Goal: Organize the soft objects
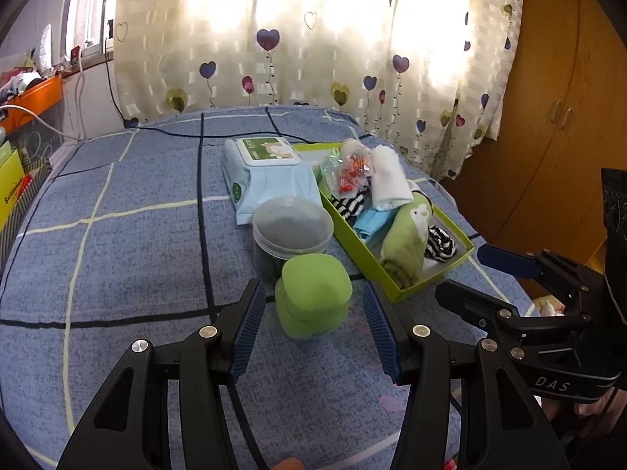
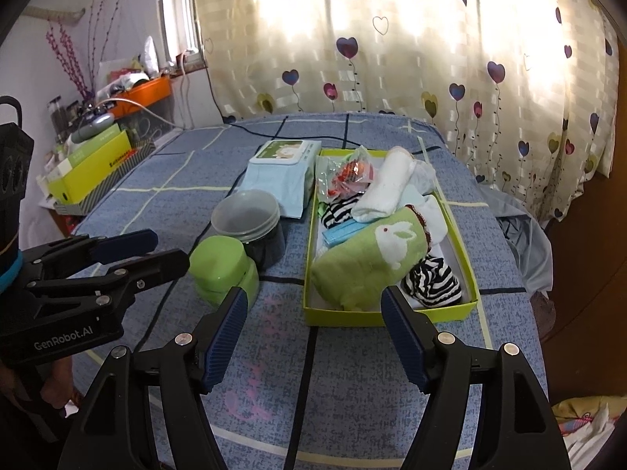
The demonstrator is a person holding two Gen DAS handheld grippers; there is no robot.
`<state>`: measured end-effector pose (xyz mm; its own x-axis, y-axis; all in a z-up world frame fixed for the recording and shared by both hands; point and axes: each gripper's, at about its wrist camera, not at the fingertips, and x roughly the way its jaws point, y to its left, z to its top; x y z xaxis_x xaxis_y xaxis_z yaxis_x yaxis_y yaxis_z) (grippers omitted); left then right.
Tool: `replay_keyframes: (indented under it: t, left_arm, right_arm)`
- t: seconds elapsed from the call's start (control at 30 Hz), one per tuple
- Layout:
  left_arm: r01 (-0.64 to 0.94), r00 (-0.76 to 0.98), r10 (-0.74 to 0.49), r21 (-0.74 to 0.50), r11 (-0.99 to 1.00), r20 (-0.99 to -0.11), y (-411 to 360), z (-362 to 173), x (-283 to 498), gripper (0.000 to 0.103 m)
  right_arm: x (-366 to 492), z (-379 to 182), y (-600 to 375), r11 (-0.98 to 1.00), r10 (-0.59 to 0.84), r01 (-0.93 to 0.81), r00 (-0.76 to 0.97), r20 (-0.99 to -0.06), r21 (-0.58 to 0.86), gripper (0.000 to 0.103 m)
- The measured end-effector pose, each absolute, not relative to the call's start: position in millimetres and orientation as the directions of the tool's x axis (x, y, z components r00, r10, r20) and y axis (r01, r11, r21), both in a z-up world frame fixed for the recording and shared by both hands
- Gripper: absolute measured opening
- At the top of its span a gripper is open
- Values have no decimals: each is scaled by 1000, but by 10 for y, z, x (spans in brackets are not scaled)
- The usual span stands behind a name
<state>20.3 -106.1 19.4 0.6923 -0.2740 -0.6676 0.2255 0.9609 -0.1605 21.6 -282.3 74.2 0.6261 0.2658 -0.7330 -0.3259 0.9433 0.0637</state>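
Observation:
A yellow-green box (image 1: 407, 290) (image 2: 468, 252) lies on the blue checked bed. It holds a rolled green rabbit towel (image 1: 407, 239) (image 2: 372, 258), a white rolled cloth (image 1: 388, 180) (image 2: 386, 192), striped socks (image 1: 441, 243) (image 2: 433, 282), a blue mask (image 1: 372, 225) and a plastic bag (image 1: 347, 170) (image 2: 345, 176). A green rounded soft object (image 1: 311, 293) (image 2: 221, 270) lies left of the box. My left gripper (image 1: 313, 329) (image 2: 156, 250) is open just before the green object, empty. My right gripper (image 2: 313, 337) (image 1: 462, 274) is open and empty before the box's near end.
A clear lidded jar (image 1: 292, 229) (image 2: 249, 223) stands behind the green object. A wet-wipes pack (image 1: 266, 172) (image 2: 284, 172) lies further back. A black cable (image 1: 203, 196) runs across the bed. A wooden wardrobe (image 1: 556, 117) stands right; cluttered shelves (image 2: 102, 156) stand left.

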Motion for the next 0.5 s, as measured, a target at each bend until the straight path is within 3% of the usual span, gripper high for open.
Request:
replay_keyframes:
  t: [0.5]
  left_arm:
    - [233, 669, -276, -158, 959, -690, -1106, 97, 263, 53]
  right_arm:
    - [263, 672, -2839, 942, 267, -329, 612, -745, 68, 71]
